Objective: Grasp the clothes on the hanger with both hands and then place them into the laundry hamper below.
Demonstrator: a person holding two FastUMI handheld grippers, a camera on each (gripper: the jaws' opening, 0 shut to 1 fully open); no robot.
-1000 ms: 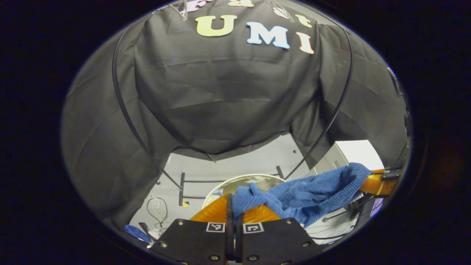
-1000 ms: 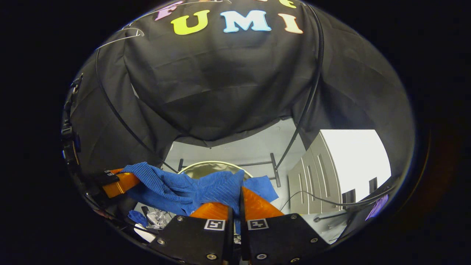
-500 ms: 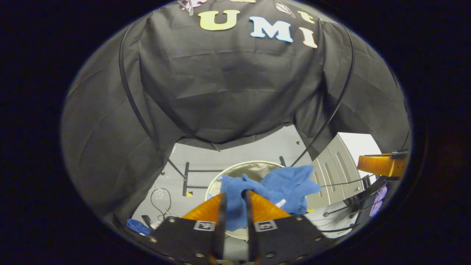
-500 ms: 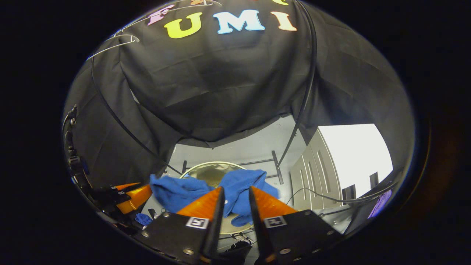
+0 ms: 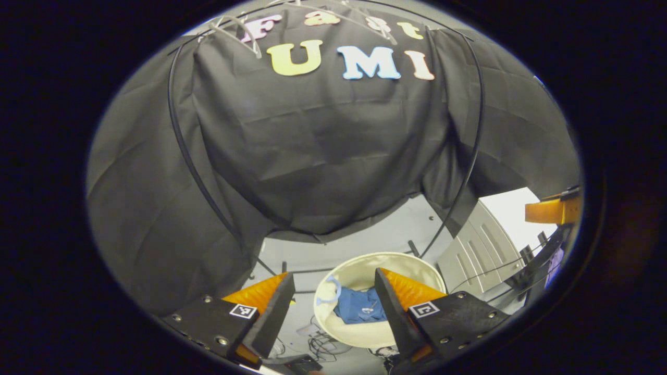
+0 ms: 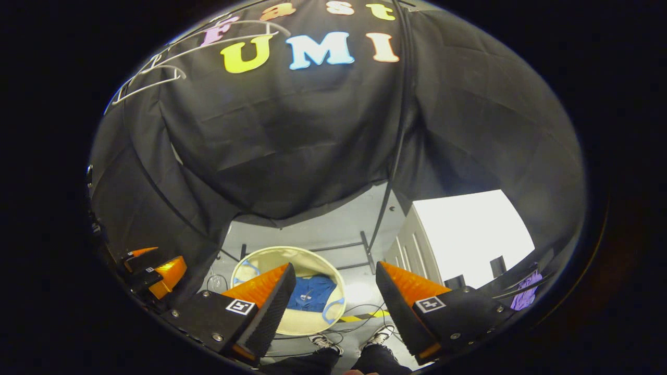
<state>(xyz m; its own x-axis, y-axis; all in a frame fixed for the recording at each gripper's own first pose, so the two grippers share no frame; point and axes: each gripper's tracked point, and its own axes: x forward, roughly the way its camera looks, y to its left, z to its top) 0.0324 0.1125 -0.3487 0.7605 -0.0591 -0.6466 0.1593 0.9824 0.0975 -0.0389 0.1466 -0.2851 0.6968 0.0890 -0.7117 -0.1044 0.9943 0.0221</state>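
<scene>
Clothes [image 5: 359, 306]: blue garment, crumpled in a heap at the bottom of the laundry hamper [image 5: 401, 262], lower centre of the left gripper view. In the right gripper view the same heap [image 6: 311, 292] sits lower centre, inside the hamper [image 6: 260, 256]. Hamper: round, cream fabric, open top, pale-blue loop handles at the rim, upright on the floor. Hanger [image 5: 237, 27]: light wire hangers, bare, at the upper left of both views [image 6: 151, 78].
</scene>
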